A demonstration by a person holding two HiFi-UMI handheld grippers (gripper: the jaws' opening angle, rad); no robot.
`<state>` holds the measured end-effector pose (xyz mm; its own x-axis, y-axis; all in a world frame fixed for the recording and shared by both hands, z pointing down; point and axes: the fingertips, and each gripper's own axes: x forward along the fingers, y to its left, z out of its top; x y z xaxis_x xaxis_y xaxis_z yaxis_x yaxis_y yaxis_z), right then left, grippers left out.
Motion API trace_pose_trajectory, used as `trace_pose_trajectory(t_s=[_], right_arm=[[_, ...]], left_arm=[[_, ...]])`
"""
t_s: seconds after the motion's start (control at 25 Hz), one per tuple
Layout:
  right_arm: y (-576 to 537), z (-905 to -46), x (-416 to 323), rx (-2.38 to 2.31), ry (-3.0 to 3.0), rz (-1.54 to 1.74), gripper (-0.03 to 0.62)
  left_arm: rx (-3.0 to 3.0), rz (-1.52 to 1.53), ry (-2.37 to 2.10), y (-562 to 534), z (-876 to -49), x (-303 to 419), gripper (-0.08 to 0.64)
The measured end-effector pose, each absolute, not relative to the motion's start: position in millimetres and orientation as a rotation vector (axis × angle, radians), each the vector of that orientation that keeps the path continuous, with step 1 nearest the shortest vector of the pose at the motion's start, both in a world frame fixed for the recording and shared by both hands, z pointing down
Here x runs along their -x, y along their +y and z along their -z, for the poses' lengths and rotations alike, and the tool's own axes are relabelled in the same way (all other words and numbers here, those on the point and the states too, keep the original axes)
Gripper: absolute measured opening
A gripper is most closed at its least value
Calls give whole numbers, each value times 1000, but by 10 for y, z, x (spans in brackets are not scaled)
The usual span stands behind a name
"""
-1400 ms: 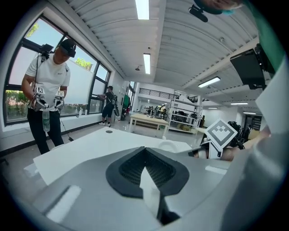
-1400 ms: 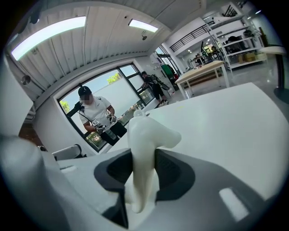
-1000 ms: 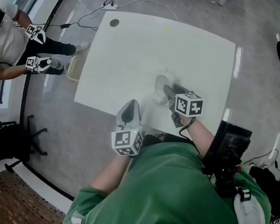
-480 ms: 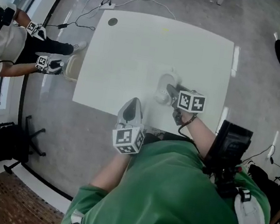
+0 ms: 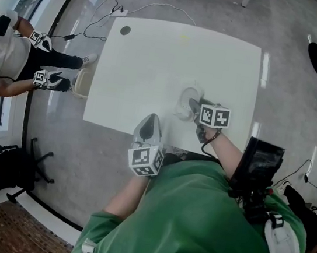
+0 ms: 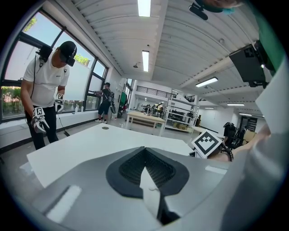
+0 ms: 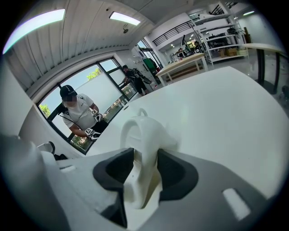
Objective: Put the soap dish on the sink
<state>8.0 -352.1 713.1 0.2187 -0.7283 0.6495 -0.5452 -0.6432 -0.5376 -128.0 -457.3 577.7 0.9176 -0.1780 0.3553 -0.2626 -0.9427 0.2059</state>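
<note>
On wht table [image 5: 150,63]: smooth curvy soap dish [image 7: 143,135].

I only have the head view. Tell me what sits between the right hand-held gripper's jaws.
Observer: The right gripper view shows a white soap dish standing between the jaws of the right hand-held gripper. The jaws have just been opening and do not look clamped on it.
Operator: Now report the left one.
Observer: In the left gripper view, the jaw tips of the left hand-held gripper meet, with nothing between them.
Operator: Check the room behind the table.
Observer: The left gripper view shows a second person standing far back by the windows.
</note>
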Motion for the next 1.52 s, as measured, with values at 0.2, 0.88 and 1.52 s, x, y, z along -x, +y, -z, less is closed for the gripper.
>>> trace_pose_trajectory(t_s=[0.2,0.88,1.52], right_arm=[[-3505,-7131,-98,2308,1245,1387,157],[-3076,-6486,38,2654,1398,1070,156],[-2648,-5372,341,2842,1670,478,37]], left_arm=[[-2832,-498,-313,-4581,-5824,1265,5],[-2886,-435,-167,-4167,-5777,1104,5],[-3141,-329,-212,-3576,-5223,1087,5]])
